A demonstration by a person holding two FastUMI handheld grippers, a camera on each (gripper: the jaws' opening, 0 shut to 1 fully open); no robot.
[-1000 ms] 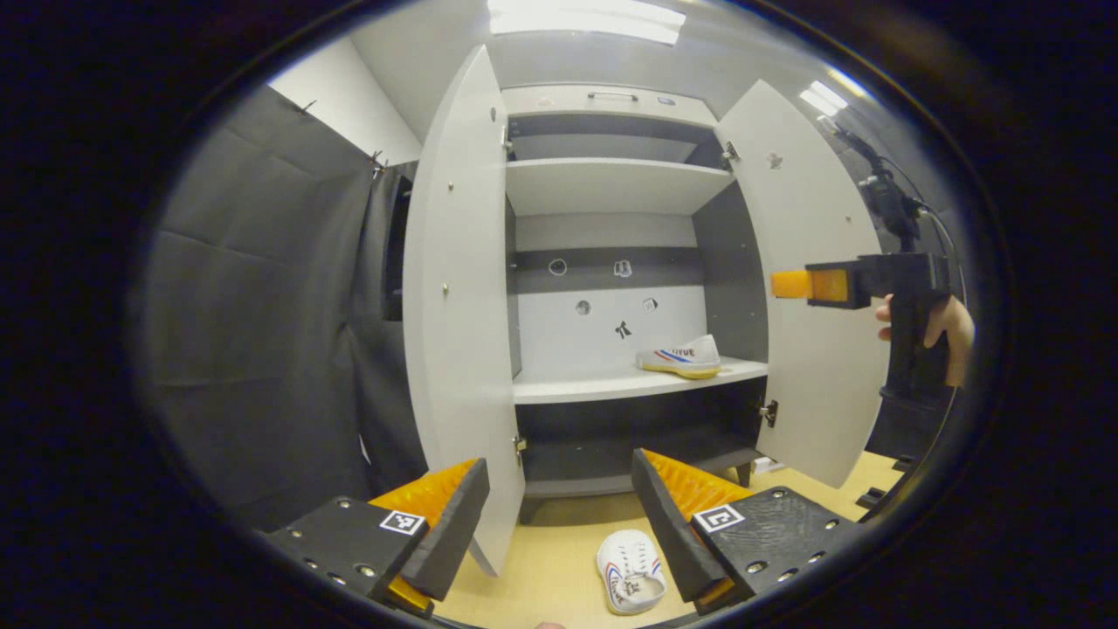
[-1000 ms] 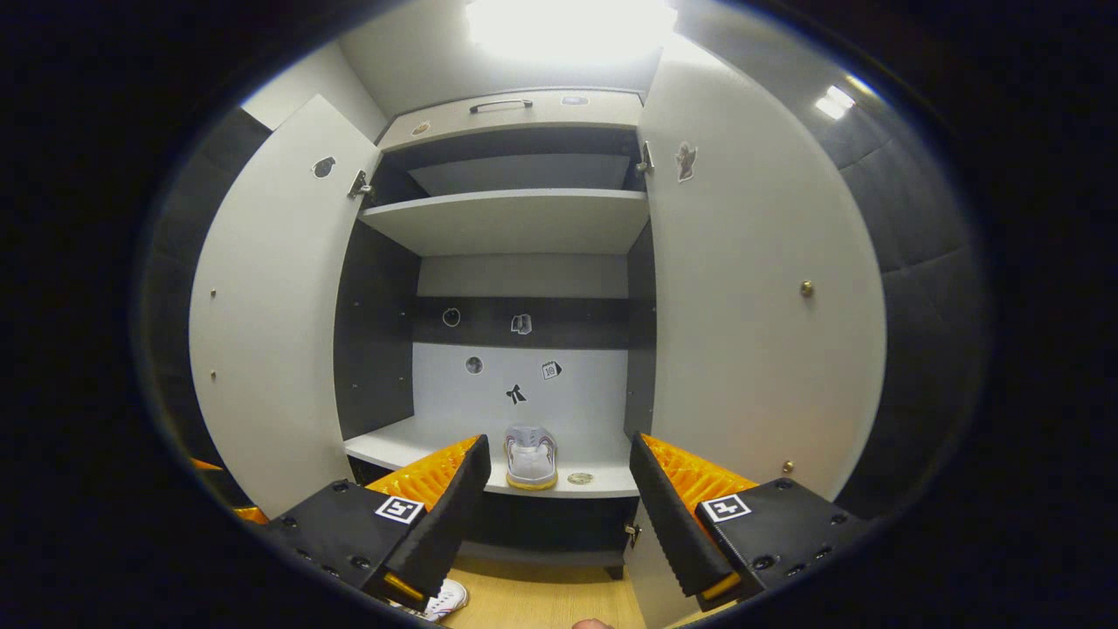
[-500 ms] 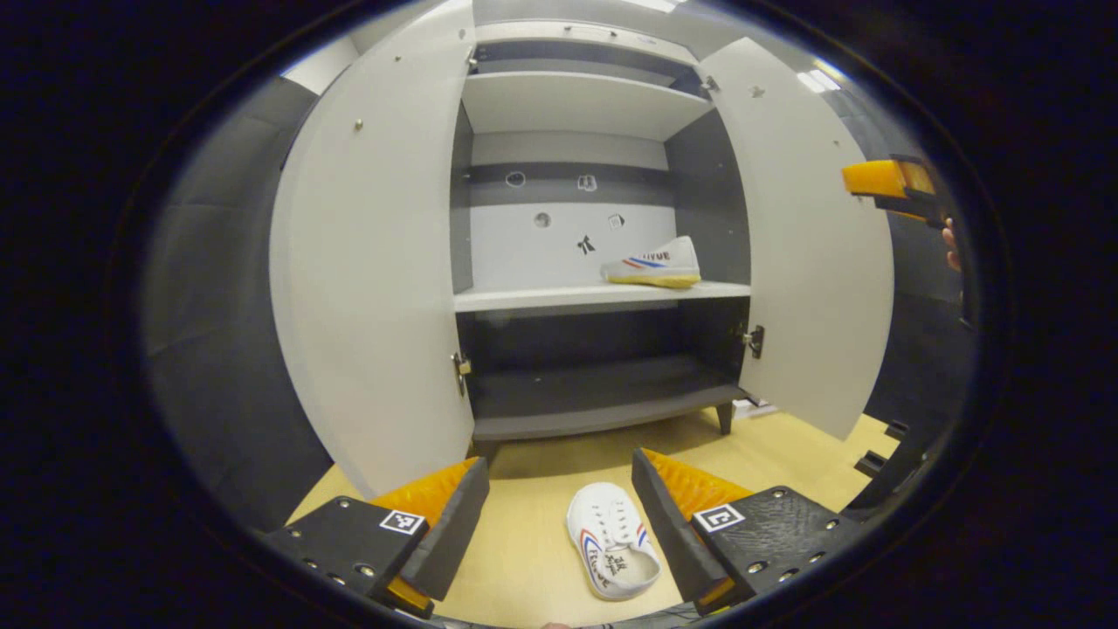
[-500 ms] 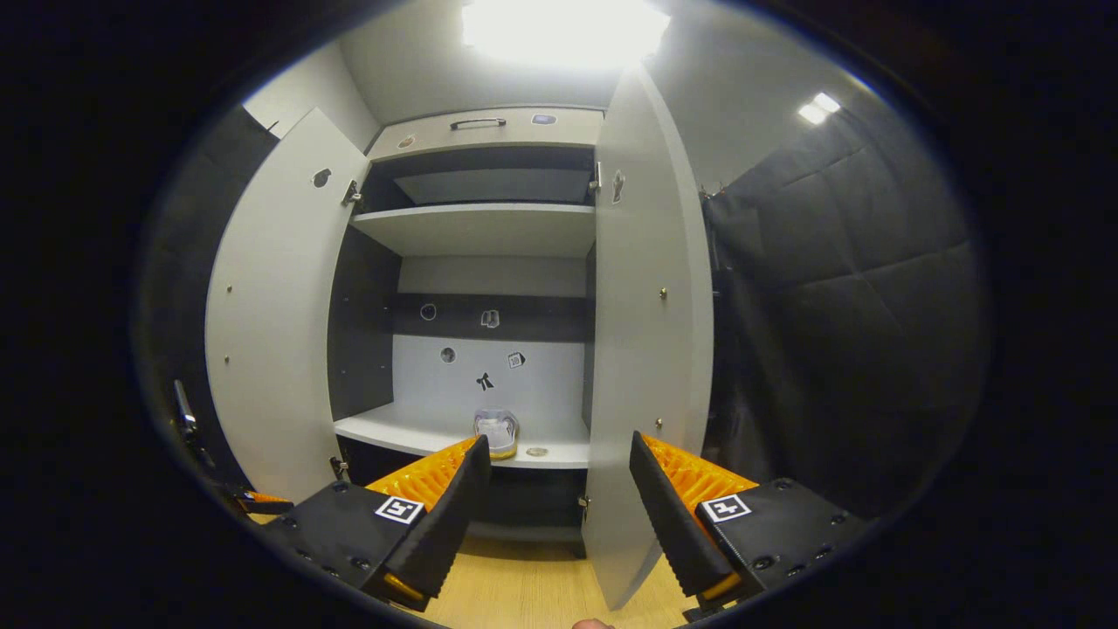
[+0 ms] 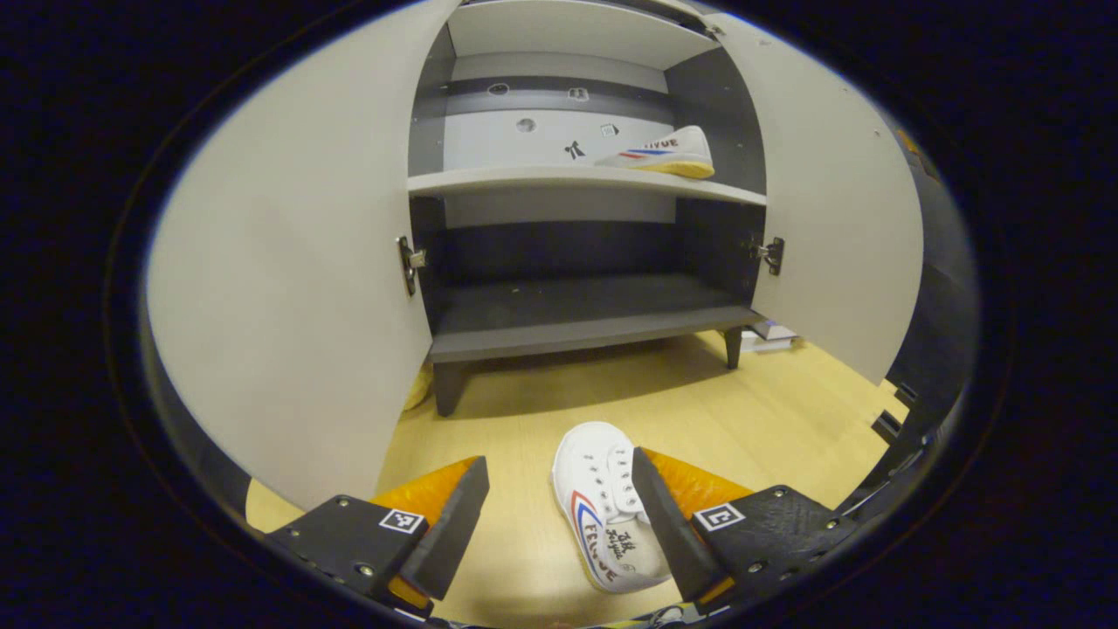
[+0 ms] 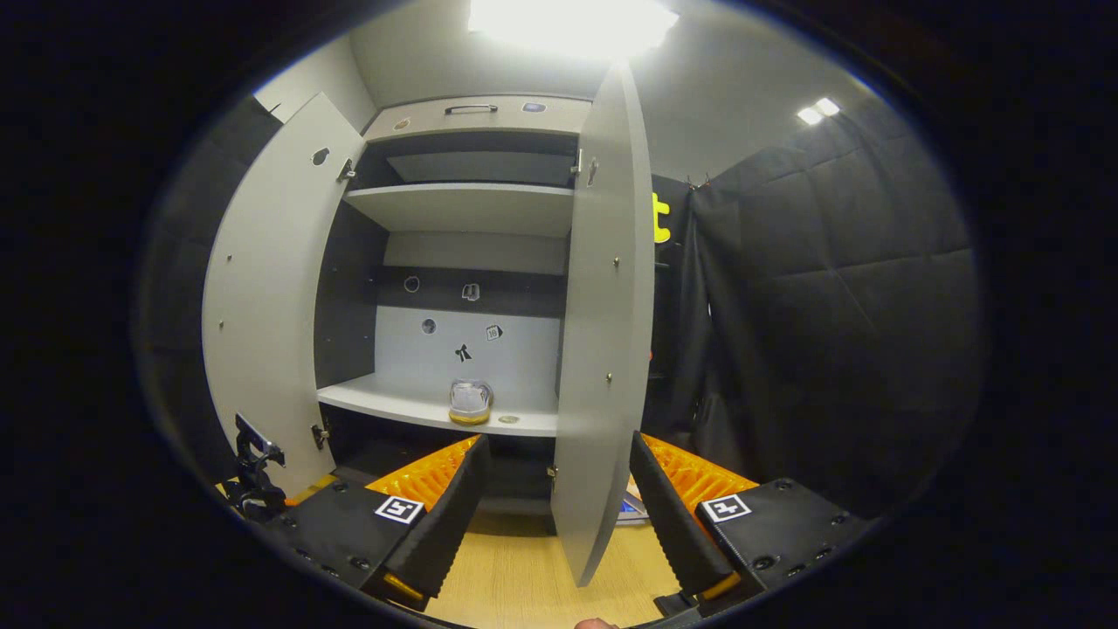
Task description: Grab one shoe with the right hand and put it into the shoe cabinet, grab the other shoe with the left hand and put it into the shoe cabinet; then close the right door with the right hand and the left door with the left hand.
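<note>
The left gripper (image 5: 559,515) has dropped toward the floor shoe (image 5: 604,505), jaws wide around it, not yet gripping. The first shoe (image 5: 657,153) already sits on the cabinet shelf (image 5: 524,181); the right gripper (image 6: 559,515) waits, jaws wide.

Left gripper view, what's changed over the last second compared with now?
The left gripper has dropped toward the shoe on the floor, which now lies between its open fingers, not yet gripped. The right gripper has swung right, facing the right door edge-on. The other shoe stays on the shelf; both doors remain open.
</note>
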